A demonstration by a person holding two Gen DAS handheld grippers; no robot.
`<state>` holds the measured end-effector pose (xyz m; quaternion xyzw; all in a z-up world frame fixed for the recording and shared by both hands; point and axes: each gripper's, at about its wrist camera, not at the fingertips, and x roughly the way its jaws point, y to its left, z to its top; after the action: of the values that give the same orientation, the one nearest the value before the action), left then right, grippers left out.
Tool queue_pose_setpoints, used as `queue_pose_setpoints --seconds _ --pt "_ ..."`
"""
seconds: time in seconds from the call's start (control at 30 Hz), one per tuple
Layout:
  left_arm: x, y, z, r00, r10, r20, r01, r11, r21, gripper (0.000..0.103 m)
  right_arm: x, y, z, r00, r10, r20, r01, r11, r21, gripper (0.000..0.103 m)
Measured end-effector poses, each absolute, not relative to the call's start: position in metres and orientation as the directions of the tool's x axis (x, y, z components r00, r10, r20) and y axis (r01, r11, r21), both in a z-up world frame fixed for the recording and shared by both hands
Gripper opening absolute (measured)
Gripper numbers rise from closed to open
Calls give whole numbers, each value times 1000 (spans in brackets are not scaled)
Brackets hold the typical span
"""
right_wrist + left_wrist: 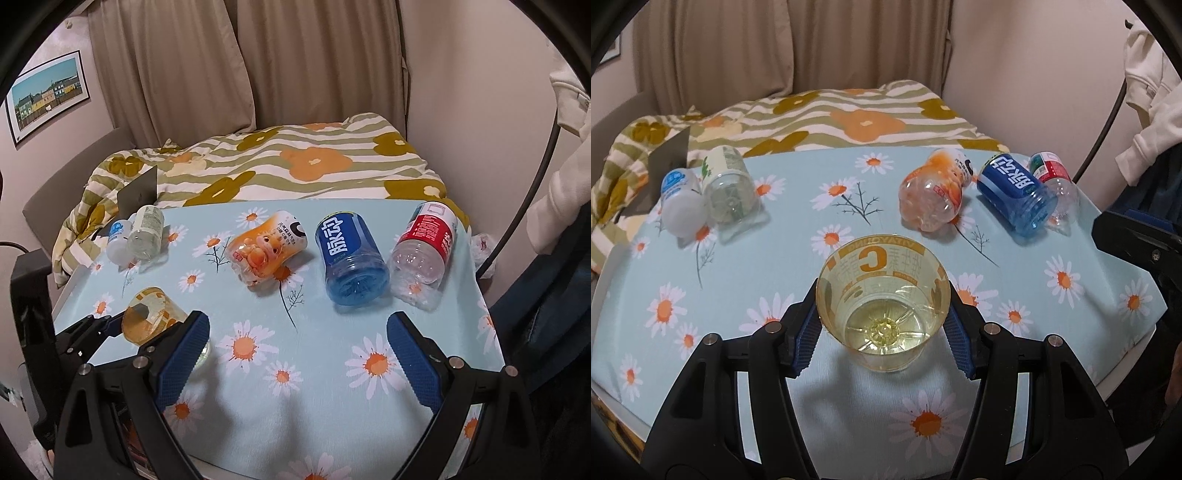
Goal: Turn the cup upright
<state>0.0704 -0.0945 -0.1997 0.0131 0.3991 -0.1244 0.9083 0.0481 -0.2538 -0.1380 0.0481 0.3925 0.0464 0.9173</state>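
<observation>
A clear yellow plastic cup with orange print lies tilted between my left gripper's blue pads; its base faces the camera. The pads sit at both of its sides, seemingly touching. In the right wrist view the same cup shows at the left, held by the left gripper just above the cloth. My right gripper is wide open and empty over the near middle of the table.
Several cut bottle cups lie on their sides on the daisy tablecloth: orange, blue, red-label, and green with a white one at the far left. A bed stands behind the table.
</observation>
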Motion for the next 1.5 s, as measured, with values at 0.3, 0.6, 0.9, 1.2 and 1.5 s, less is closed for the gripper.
queue_pose_setpoints --seconds 0.3,0.6,0.9,1.2,1.5 --pt "74 -90 -198 663 -208 -719 234 970 -64 103 39 -260 -137 692 112 -713 -22 991 134 96" --pt "62 -81 -157 655 -169 -736 218 975 -29 103 28 -257 -112 703 117 -701 -22 989 143 96" --pt "37 -38 -81 621 -83 -779 109 994 -20 103 19 -230 -53 697 87 -711 -59 996 65 96" --pt "14 -15 -53 588 -15 -809 64 998 28 103 9 -222 -42 615 33 -787 -16 999 30 96" --pt "6 -14 -53 598 -29 -801 69 997 15 103 -4 -216 -50 594 -4 -805 27 1000 15 96"
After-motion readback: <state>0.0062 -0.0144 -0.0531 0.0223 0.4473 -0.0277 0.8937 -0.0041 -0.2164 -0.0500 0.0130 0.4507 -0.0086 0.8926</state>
